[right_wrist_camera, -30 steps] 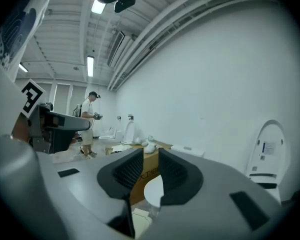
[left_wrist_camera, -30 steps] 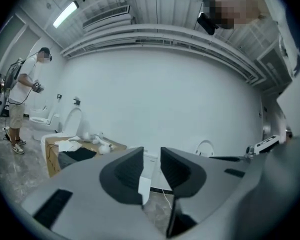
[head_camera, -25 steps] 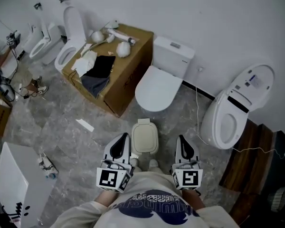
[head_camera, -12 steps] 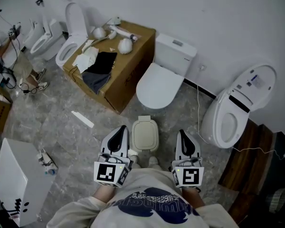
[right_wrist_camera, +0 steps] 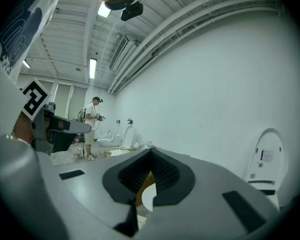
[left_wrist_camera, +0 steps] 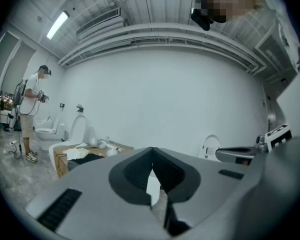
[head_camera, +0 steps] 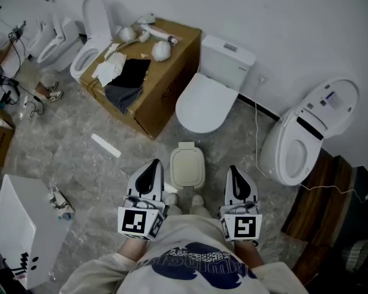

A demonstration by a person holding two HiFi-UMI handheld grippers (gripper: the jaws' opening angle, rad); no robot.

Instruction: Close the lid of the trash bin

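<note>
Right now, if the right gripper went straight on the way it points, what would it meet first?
Probably the white wall: the right gripper, jaws shut, points about level at it. The closed toilet seems to lie below that line; depth is unclear.

Open floor (head_camera: 138,155) is flanking the trash bin (head_camera: 187,167) on both sides; a toilet (head_camera: 207,103) and a cardboard box (head_camera: 165,78) are crowding it from behind.
</note>
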